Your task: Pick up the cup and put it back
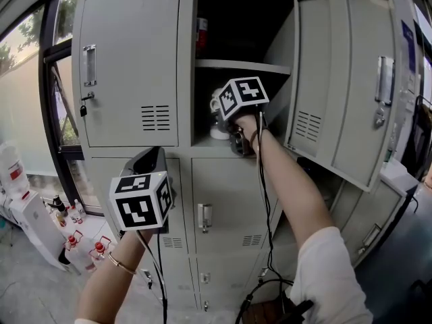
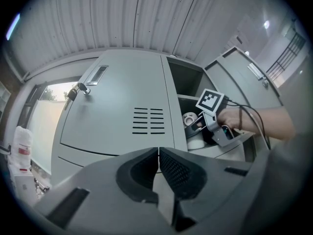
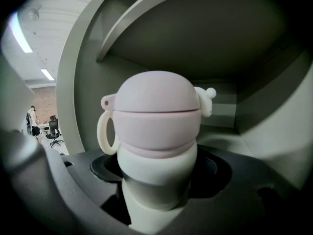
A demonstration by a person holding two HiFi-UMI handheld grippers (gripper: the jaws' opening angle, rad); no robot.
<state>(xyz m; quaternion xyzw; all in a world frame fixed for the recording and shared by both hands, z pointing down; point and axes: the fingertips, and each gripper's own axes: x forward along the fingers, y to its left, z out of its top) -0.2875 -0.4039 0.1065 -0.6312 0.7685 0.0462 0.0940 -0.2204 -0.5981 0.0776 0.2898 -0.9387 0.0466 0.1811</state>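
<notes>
A cup with a lilac domed lid, a white body and a white loop handle stands upright in the open locker compartment, under its shelf. My right gripper reaches into that compartment; its dark pads sit against both sides of the cup's white body. In the head view the cup shows just left of the right gripper's marker cube. The left gripper is shut and empty, held up in front of the closed locker doors, below and left of the cup.
The compartment's door hangs open to the right. A closed door with a padlock is at the left. A red item stands in the compartment above. More closed lockers lie below; water bottles stand on the floor at left.
</notes>
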